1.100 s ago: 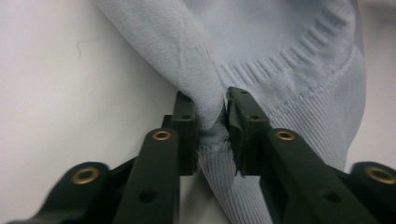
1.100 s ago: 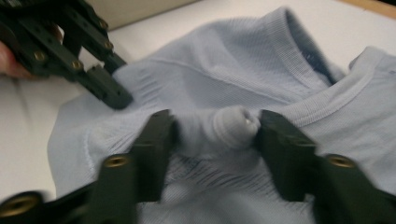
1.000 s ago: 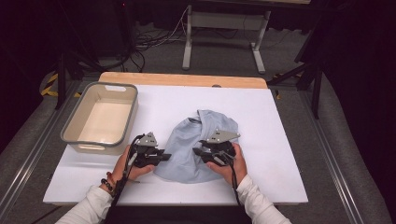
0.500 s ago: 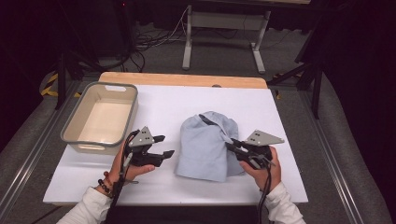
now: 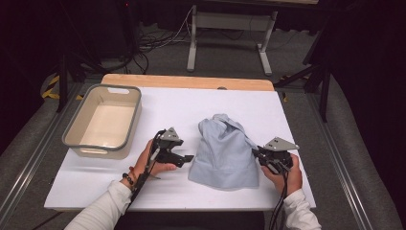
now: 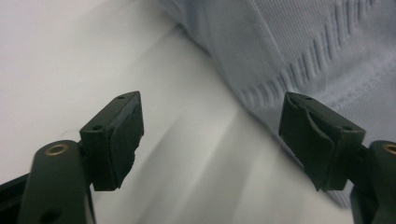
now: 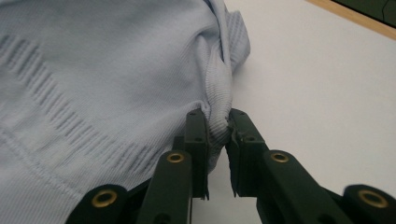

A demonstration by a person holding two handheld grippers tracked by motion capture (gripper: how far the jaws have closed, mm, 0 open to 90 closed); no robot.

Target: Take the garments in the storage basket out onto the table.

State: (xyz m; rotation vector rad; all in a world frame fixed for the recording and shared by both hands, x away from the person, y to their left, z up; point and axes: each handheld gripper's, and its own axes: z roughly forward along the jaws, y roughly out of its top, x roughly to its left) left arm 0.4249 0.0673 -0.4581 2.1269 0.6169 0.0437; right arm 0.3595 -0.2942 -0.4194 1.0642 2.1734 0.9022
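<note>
Counted: one pale blue knitted cloth garment [image 5: 224, 152], one beige rectangular plastic bin with grey rim [image 5: 76, 126], two black two-jaw grippers, one white table [image 5: 182, 108].

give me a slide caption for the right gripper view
Right tongs pinching the ribbed edge of a pale blue knit garment lying on the white table.

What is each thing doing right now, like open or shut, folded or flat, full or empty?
Left gripper: open, nothing between its jaws, beside the cloth.
Right gripper: shut on the cloth's ribbed edge.
Blue cloth: folded over, lying on the table.
Bin: upright, empty.
</note>
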